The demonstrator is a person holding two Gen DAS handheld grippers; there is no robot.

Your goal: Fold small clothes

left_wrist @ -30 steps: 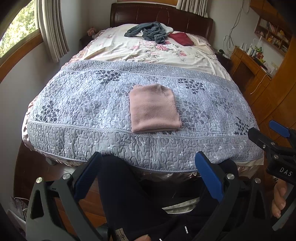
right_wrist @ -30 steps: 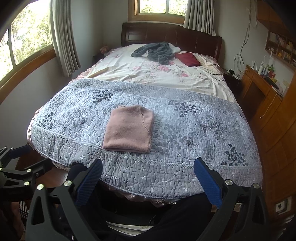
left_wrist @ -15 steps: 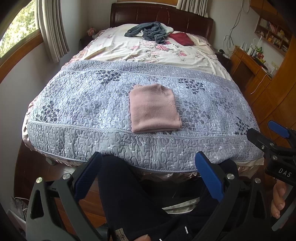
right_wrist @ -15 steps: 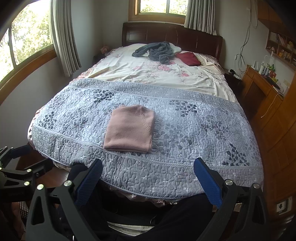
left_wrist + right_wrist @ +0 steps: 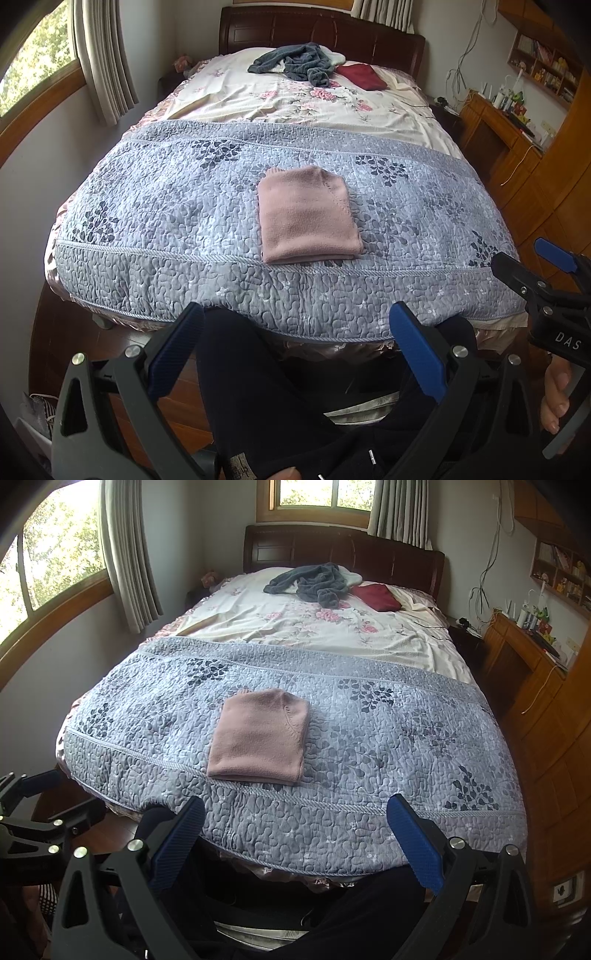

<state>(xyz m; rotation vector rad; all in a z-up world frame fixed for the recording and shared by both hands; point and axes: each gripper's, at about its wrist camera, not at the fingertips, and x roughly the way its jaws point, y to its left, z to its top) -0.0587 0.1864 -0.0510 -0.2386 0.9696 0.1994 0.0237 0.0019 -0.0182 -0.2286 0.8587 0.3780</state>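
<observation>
Here sits the pink knit garment (image 5: 306,214), folded into a neat, squarish packet on the grey quilted bedspread (image 5: 166,206), a little inside the bedspread's corded near border and roughly midway across it. It looks soft and light, a fine-ribbed knit with some thickness where the layers stack, so it should flop and slide apart if lifted by one corner; my call is to take it along the doubled near edge, both layers pinched together, or scoop it from the two side edges so the fold holds. Dusty rose colour, a stitched seam curving down its right side, top edge slightly rounded, no loose sleeve showing. The left gripper (image 5: 301,354) hangs below the bedspread's near edge, blue-padded fingers spread wide and holding nothing. The right gripper (image 5: 295,840) matches it, spread and empty, also short of the bedspread. Further up the bed beyond the bedspread lie a crumpled grey-blue garment (image 5: 314,581) and a dark red one (image 5: 376,596), apparently not yet folded.
</observation>
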